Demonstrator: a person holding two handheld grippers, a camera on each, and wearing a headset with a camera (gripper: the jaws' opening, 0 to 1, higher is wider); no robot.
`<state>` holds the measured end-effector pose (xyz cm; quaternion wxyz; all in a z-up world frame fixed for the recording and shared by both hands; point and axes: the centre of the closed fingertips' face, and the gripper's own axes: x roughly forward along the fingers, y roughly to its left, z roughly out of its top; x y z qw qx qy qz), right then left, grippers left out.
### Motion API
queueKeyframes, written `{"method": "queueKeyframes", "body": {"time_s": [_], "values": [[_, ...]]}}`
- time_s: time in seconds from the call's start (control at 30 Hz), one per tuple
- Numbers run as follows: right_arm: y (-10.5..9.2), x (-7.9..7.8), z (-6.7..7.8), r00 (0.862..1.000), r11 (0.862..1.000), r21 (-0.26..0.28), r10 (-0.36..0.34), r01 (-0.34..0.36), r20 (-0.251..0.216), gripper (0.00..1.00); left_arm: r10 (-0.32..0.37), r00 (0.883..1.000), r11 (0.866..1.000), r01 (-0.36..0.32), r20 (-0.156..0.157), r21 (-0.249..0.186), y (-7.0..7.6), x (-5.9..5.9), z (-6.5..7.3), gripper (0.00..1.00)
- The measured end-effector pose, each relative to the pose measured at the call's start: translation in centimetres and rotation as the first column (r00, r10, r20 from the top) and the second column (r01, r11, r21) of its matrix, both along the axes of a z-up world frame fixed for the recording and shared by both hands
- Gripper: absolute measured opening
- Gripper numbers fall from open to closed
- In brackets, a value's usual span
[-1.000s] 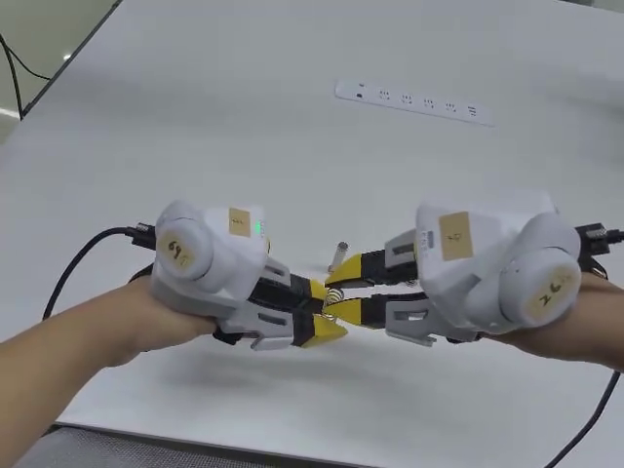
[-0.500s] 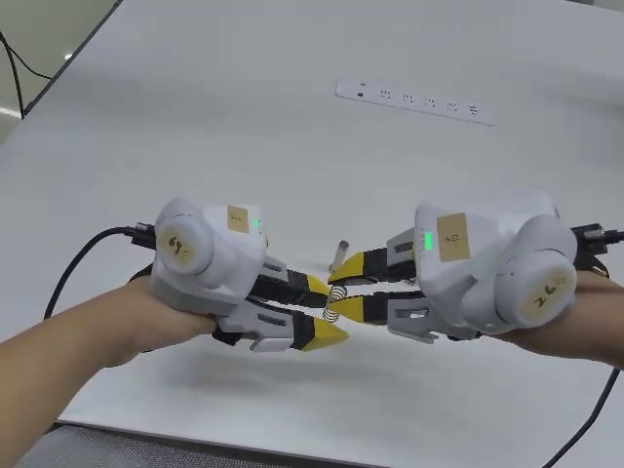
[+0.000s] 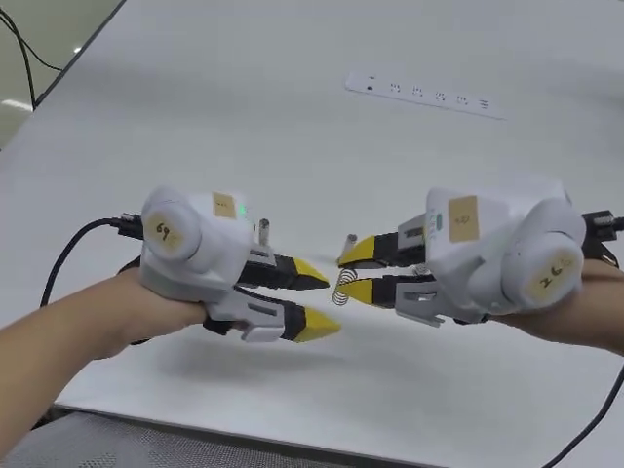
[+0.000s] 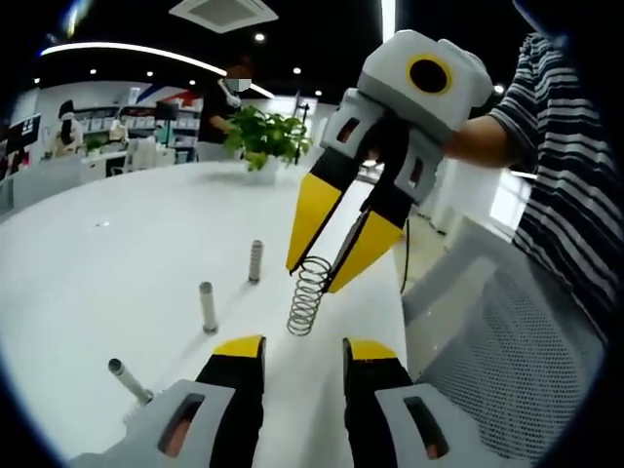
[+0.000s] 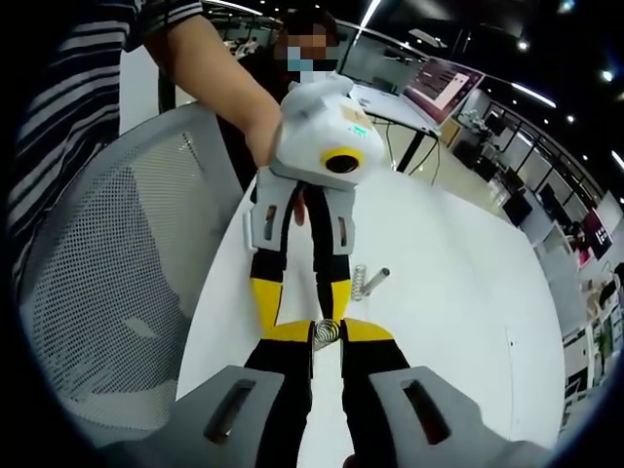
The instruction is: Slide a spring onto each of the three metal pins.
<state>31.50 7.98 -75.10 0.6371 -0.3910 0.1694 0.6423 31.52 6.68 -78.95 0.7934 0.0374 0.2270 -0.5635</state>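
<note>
Left side, head view: we note the left gripper (image 3: 317, 302) held in a hand above the white table (image 3: 195, 117). Its jaws are spread wide with nothing between them, and the yellow tips point right.

Left gripper view: three metal pins sit on the table to the left of this gripper's jaws.
- The nearest pin (image 4: 127, 378) looks slanted; we cannot tell whether it stands or lies.
- The middle pin (image 4: 207, 305) is upright.
- The far pin (image 4: 255, 261) is upright.
- All three pins are bare, with no coil on them.

Centre: the spring (image 4: 307, 292) is off the table, in the gap between the two tools.
- Its upper end is pinched by the opposite tool's yellow tips.
- The rest hangs free, slightly slanted.
- It sits just ahead of the left jaws without touching them, and to the right of the pins, on none of them.

Right side, head view: the right gripper (image 3: 341, 277) faces left, its jaws nearly closed and clamping the spring at their tips. The right gripper view confirms the coil caught between the two tips.

Far side of the table, right of centre: a white power strip (image 3: 424, 95), well apart from the work.
</note>
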Motion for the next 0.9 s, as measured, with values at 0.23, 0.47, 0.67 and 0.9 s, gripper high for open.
{"method": "queueKeyframes", "body": {"time_s": [0.23,0.47,0.67,0.9], "values": [[-0.1,0.4,-0.2,1.000,1.000,-0.002,-0.016,0.016,0.006,0.07,0.049,0.999,0.999,-0.049,-0.012,-0.004,1.4,0.1,0.0,0.37],[-0.4,0.8,-0.3,0.999,0.999,-0.001,-0.034,0.034,0.018,0.07,0.091,0.995,0.996,-0.091,-0.034,0.001,2.7,0.1,-0.3,0.48],[-0.7,1.2,-0.4,0.998,0.999,-0.001,-0.050,0.050,0.023,0.07,0.138,0.990,0.990,-0.138,-0.024,0.006,3.8,0.2,-0.4,0.60],[-0.8,1.4,-0.6,0.998,0.998,-0.004,-0.059,0.059,0.028,0.07,0.169,0.985,0.985,-0.168,-0.020,0.025,5.4,0.4,-0.5,0.76]]}}
